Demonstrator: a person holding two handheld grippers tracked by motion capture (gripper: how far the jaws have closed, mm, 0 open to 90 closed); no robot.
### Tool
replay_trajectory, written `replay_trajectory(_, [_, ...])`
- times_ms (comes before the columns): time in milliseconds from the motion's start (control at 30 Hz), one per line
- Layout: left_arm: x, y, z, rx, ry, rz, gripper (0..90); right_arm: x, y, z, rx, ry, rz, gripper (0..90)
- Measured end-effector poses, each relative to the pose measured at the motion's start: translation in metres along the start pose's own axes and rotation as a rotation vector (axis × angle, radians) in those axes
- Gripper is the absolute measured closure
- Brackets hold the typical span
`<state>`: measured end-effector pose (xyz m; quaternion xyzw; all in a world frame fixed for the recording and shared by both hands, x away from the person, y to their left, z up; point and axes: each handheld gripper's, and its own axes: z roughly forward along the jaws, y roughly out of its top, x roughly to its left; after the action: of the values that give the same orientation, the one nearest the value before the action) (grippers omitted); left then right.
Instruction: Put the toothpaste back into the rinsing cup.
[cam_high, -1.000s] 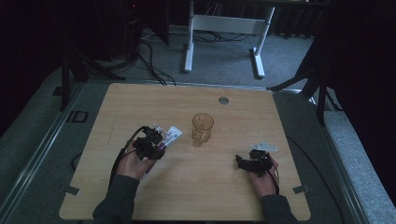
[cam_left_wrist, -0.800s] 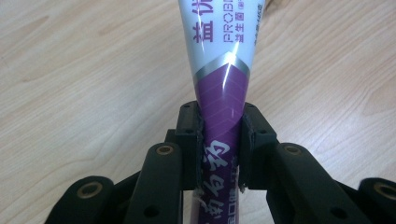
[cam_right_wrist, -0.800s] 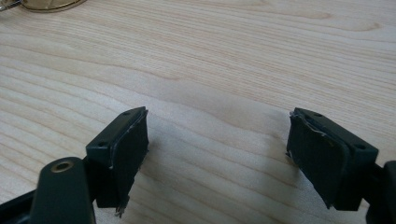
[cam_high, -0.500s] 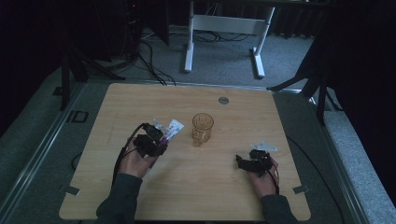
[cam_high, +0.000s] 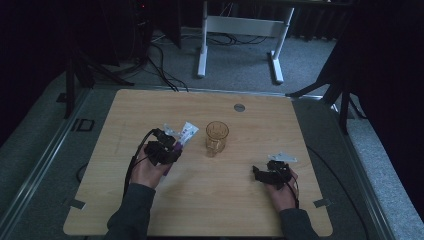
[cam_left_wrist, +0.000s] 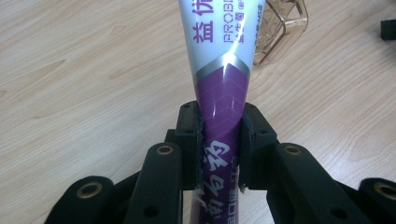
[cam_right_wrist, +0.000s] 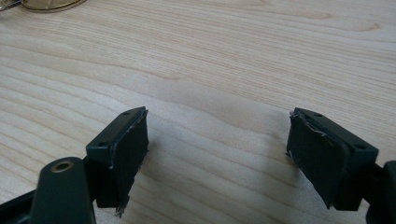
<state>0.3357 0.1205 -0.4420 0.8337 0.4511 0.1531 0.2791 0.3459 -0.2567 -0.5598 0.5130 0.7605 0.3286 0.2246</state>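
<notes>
1. Now we hold our left gripper (cam_high: 172, 145) over the left middle of the table (cam_high: 125, 110), its jaws clamped on a tube (cam_high: 186, 134).
2. Seen from the left gripper view, both pads (cam_left_wrist: 197, 144) press the purple lower part of the tube (cam_left_wrist: 223, 79), just above its crimped end; the white part, printed with purple characters, runs up and away from us.
3. From the high view, the tube points up and to the right, toward an amber glass (cam_high: 216, 137) that stands upright near the table's centre.
4. We see the glass (cam_left_wrist: 280, 25) in the left gripper view too, just beyond the tube and to its right; we cannot tell whether the two touch.
5. Our right gripper (cam_high: 256, 173) sits low over the right front part of the table, well apart from the glass, pointing left.
6. In the right gripper view its jaws stand wide apart with only bare wood (cam_right_wrist: 224, 60) between them, and they hold nothing.
7. A small grey disc (cam_high: 239, 107) lies in the tabletop near the far edge.
</notes>
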Motion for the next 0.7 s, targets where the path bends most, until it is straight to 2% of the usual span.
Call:
replay_trajectory(567, [-0.0007, 0.0058, 0.0001, -0.067, 0.000, -0.006, 72.8, -0.0001, 0.0000, 0.0001, -0.001, 0.000, -0.002, 20.5])
replay_trajectory(700, [0.0001, 0.0079, 0.0006, -0.068, -0.003, -0.006, 72.7, -0.0001, 0.0000, 0.0000, -0.001, 0.000, -0.002, 20.5])
